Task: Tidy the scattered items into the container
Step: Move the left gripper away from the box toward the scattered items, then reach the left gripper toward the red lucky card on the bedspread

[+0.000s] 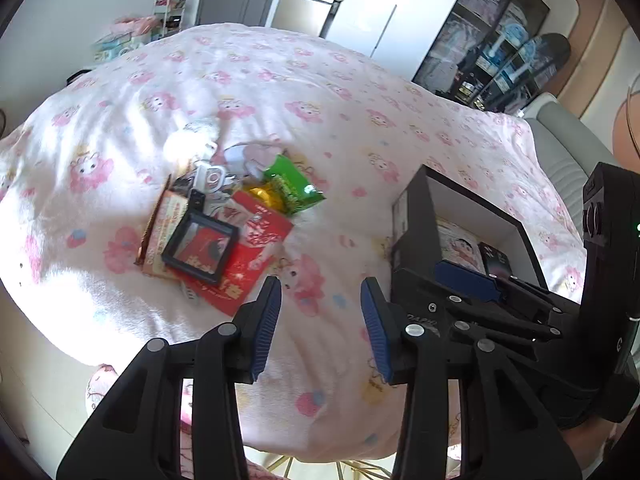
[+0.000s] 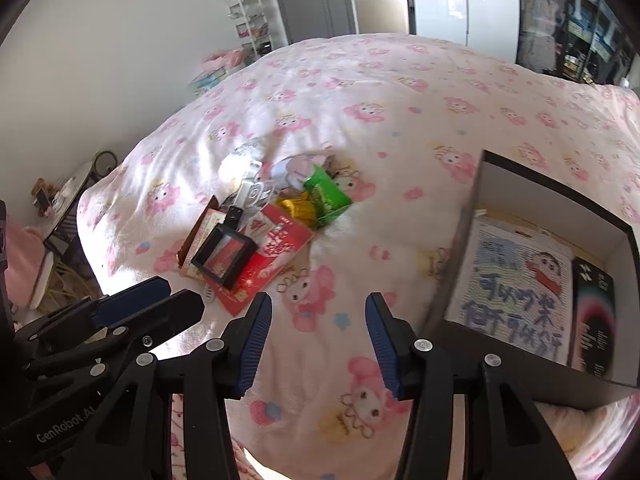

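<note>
Just ahead of left gripper point(image 1: 320, 312), red packet point(image 1: 248, 256).

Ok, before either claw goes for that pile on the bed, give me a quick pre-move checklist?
1. Left claw empty, jaws apart: ok.
2. Right claw empty, jaws apart: ok.
3. Black cardboard box with white interior open on top, room left: ok.
4. Black square frame on top of pile, unobstructed: ok.
5. Green snack packet reachable at pile's edge: ok.
6. Small items under the red packet: cannot tell.
</note>
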`<state>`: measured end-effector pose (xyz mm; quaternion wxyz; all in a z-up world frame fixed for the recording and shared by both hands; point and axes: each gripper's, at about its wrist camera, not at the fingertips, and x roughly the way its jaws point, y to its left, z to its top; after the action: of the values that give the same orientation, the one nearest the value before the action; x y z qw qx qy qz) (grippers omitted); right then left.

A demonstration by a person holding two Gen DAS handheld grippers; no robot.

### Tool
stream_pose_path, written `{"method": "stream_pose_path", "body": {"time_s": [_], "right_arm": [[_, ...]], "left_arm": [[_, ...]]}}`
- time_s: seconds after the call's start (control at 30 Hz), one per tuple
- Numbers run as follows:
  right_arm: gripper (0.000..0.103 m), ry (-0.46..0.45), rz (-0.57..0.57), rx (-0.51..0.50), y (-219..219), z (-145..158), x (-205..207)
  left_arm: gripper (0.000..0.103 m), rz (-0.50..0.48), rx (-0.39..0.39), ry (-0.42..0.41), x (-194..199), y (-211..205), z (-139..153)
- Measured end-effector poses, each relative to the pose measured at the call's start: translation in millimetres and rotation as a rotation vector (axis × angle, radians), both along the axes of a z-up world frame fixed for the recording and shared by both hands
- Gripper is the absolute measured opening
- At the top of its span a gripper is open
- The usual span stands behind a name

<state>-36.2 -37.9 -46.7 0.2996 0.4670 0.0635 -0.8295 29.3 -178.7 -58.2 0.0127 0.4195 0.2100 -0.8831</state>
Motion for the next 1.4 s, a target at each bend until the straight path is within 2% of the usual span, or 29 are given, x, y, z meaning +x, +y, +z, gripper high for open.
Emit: {"method": "stream_pose_path", "body": {"time_s": [0.13,0.3,0.43,0.5,0.57,0.67,0.73,0.83,0.87,0.93,1.1,1.2,1.27,1.4], "right_arm": [[0.046,-0.107,0.062,-0.034,-31.0,-29.3,-14.8],[0.046,-0.206,0.044,-0.025,-48.7,-65.6,-31.8],[0.046,-0.257,0.035,-0.004,-58.8,-92.7,-42.2],[0.046,-0.28,0.005,0.017,-60.8,-105.8,-47.7],[0.046,-0.292,-0.035,0.032,-59.3,-114.5,-50.4],[0.046,-0.313,-0.05,-0.01,-55.5,-116.7,-49.9],[0.046,-0.296,-0.048,-0.005,-55.3,-115.0,-50.3],[0.046,-0.29,-0.055,-0.014,-56.4,-112.9,-56.8],[0.046,-0.287,-0.058,-0.018,-57.8,-111.5,-59.8],[0.046,-0.263,-0.056,-0.001,-61.7,-110.0,-65.3],[0.046,-0.233,-0.052,0.026,-65.4,-106.0,-80.6],[0.046,-0.271,-0.046,0.007,-72.8,-114.7,-86.4],[0.046,-0.307,-0.025,-0.01,-80.5,-123.4,-87.4],[0.046,-0.322,-0.024,-0.045,-91.4,-131.1,-89.3]], "left_arm": [[0.042,0.073,0.036,-0.04,-2.9,-33.1,-29.5],[0.042,0.116,0.061,-0.107,-10.4,-52.5,-71.0],[0.041,0.107,0.057,-0.167,-20.9,-53.7,-101.7],[0.041,0.073,0.105,-0.185,-26.6,-54.3,-113.0],[0.041,0.065,0.115,-0.186,-30.7,-55.0,-116.5],[0.039,0.07,0.086,-0.193,-40.8,-56.4,-119.1],[0.038,0.082,0.063,-0.2,-47.8,-58.4,-120.6],[0.035,0.142,0.017,-0.19,-55.1,-66.3,-118.4],[0.031,0.184,0.006,-0.179,-55.2,-70.6,-116.4],[0.03,0.25,-0.013,-0.162,-51.9,-78.0,-112.8],[0.03,0.219,0.039,-0.179,-46.8,-72.0,-121.7],[0.03,0.219,0.001,-0.193,-48.4,-63.4,-124.6],[0.03,0.232,0.019,-0.198,-48.7,-66.1,-125.2],[0.03,0.236,0.049,-0.196,-42.9,-71.2,-125.5]]}}
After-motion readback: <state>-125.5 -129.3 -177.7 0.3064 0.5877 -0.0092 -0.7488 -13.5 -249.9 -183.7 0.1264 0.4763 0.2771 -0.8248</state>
